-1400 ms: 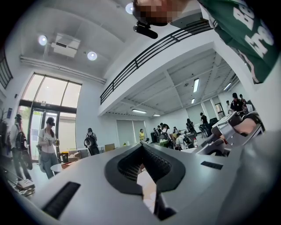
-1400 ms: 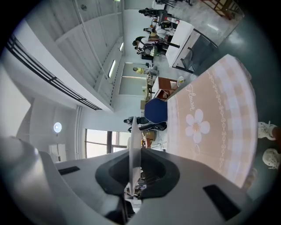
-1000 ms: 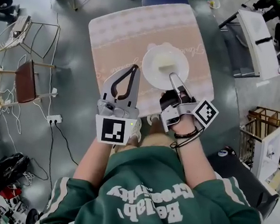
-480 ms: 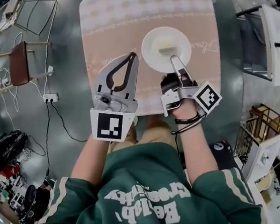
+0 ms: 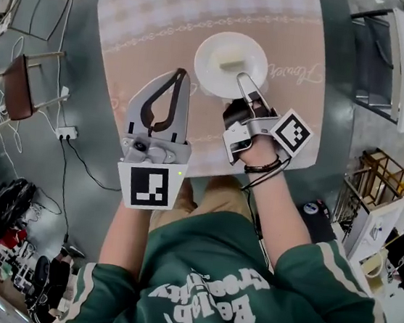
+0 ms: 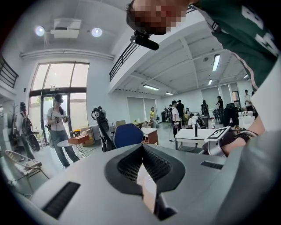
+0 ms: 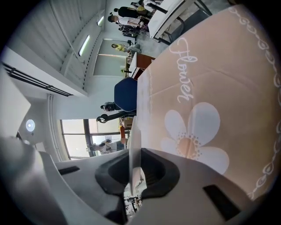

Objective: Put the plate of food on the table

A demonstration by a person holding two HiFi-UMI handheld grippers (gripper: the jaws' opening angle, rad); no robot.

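The white round plate (image 5: 211,56) with its pale block of food (image 5: 232,64) shows at upper centre of the head view, over the pink cloth-covered table (image 5: 145,26). That table fills more of the frame than a second ago, so the plate has been coming down and set-down looks close. I cannot tell whether it rests on the cloth yet. The right gripper (image 5: 241,81) pinches the thin, smooth rim between narrow jaws. The left gripper (image 5: 179,75), to the plate's lower left, has its curved grey jaws closed, tips together on nothing. The matte cloth carries lacy white bands and a flower print.
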